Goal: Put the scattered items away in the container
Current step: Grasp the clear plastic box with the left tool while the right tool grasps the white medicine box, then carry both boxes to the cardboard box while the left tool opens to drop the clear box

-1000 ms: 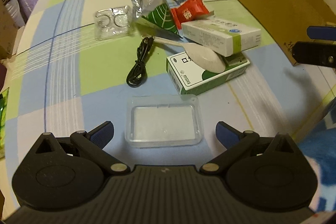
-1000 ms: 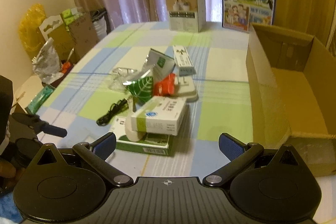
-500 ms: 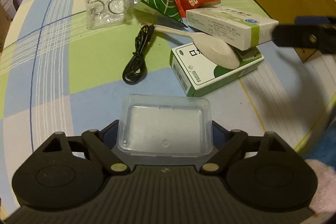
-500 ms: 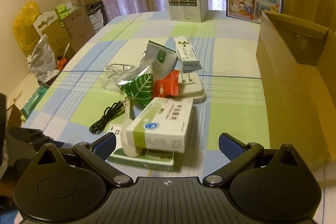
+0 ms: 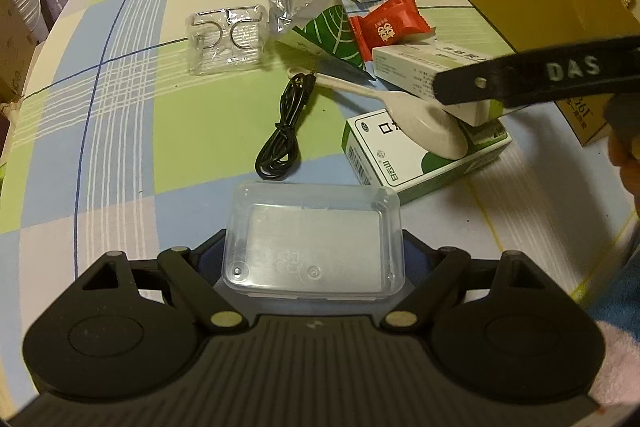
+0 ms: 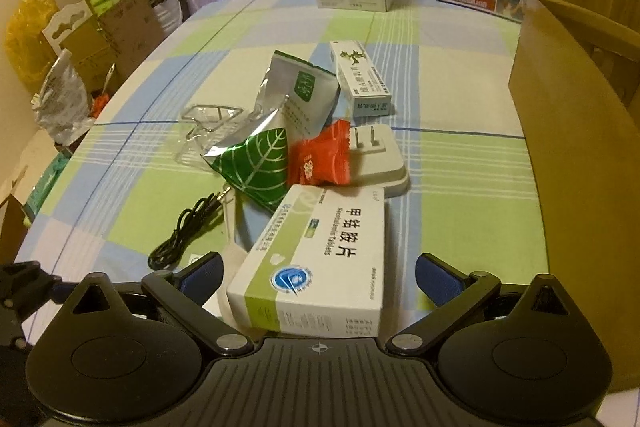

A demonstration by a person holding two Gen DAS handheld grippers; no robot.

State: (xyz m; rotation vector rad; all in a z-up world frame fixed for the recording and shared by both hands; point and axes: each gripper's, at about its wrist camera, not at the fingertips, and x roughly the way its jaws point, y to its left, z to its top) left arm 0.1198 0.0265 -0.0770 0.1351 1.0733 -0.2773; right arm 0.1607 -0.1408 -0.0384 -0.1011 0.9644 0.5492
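While the left gripper [image 5: 314, 259] pinches the clear plastic box [image 5: 313, 241] from both sides, the right gripper [image 6: 318, 273] is spread wide around the white pill box [image 6: 316, 261]. Its blue pads [image 6: 434, 279] are not touching the pill box yet; there is a gap on each side.

The clear plastic box sits right between the left gripper's fingers, close to the camera. I think it may be a little off the tablecloth [image 5: 120, 115], but that is hard to tell.

The white pill box lies just in front of the right gripper, on top of a white spoon [image 5: 424, 127] and a green box [image 5: 424, 155]. The big cardboard box [image 6: 580, 155], where everything should go, stands far off to the right of that gripper.

What could go wrong? The clear box is smooth and thin. If the left gripper squeezes too softly it could slip out. If it squeezes too hard the walls could bend.

The pill box rests on a wobbly pile. If the right gripper closes crooked, it could push the box sideways off the spoon. The spoon could then slide and knock the black cable [image 5: 282, 131] or the red candy [image 6: 320, 157].

The two grippers are also near each other, so they could bump when both head to the cardboard box.
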